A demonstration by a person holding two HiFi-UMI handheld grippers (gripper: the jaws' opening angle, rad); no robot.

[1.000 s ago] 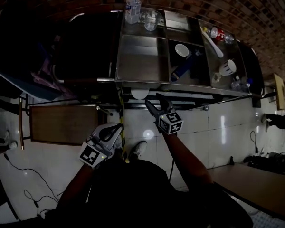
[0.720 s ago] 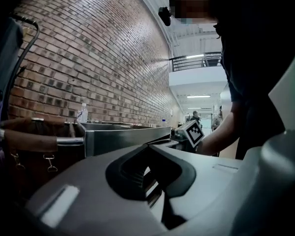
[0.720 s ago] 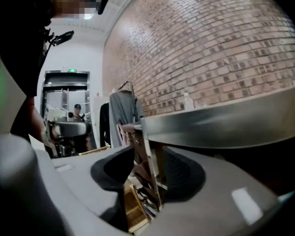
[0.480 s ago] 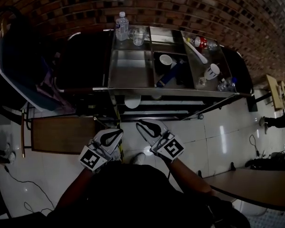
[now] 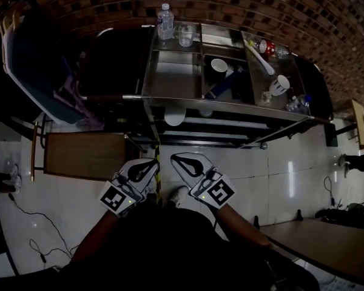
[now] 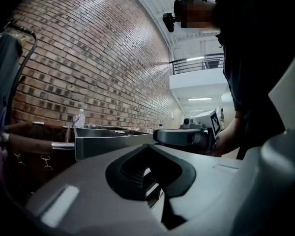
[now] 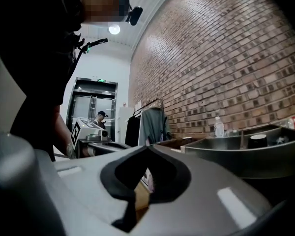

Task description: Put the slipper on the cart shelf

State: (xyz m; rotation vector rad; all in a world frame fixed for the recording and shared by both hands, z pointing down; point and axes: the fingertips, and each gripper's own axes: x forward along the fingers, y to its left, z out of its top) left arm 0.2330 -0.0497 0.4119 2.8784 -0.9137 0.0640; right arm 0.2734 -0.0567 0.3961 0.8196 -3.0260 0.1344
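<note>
Nearby, water bottle [image 5: 165, 18] tops cart [image 5: 173, 74] (brick wall [image 5: 261, 5] behind).

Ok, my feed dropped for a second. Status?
Left gripper shut, empty. Right gripper just closed, empty. Slipper looks placed on the cart lower shelf. Nothing in the way.

The steel cart [image 5: 170, 77] carries a water bottle [image 5: 165, 20], a glass [image 5: 185, 35] and a white bowl [image 5: 219, 65] in its top trays.
</note>
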